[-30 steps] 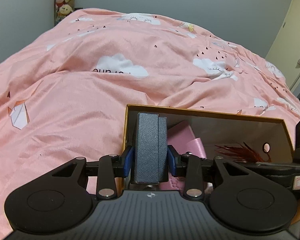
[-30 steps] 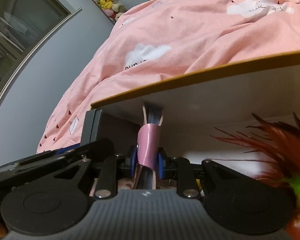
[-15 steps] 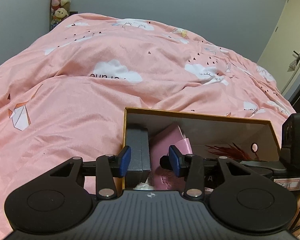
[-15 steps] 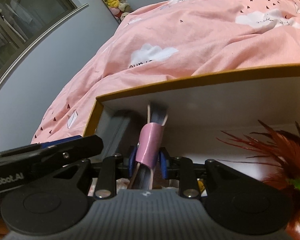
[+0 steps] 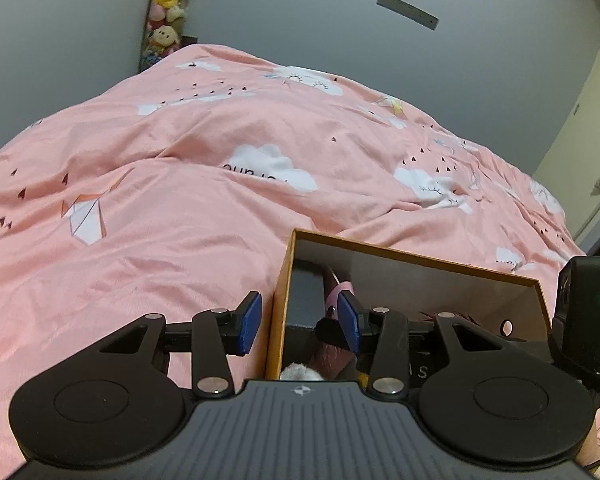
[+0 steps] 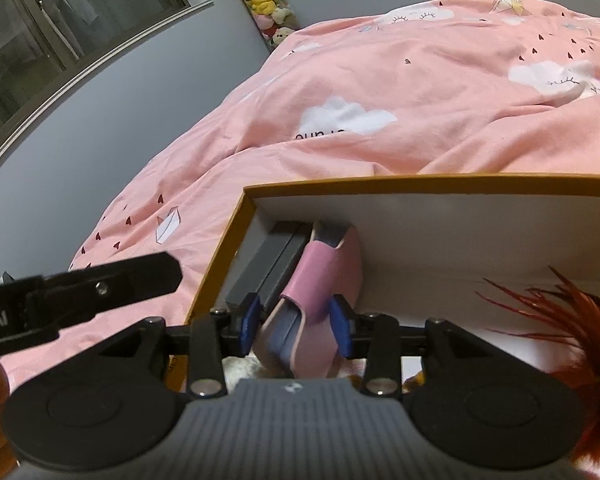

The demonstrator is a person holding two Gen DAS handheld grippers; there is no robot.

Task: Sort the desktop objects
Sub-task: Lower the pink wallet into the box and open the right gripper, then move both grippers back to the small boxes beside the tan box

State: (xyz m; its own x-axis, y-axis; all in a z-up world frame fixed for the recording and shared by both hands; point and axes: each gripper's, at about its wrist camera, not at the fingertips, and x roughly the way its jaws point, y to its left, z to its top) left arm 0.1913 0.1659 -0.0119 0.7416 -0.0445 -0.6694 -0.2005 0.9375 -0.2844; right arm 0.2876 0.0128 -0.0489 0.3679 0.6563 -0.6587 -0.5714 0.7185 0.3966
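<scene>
we find the pink case (image 6: 320, 280) standing on end in the box (image 6: 420, 184), leaning on the grey case (image 6: 268, 260), dead ahead between our right gripper (image 6: 296, 324)'s opening, non-touching jaws, while our left gripper (image 5: 300, 320) straddles the box wall, parted and empty.
</scene>
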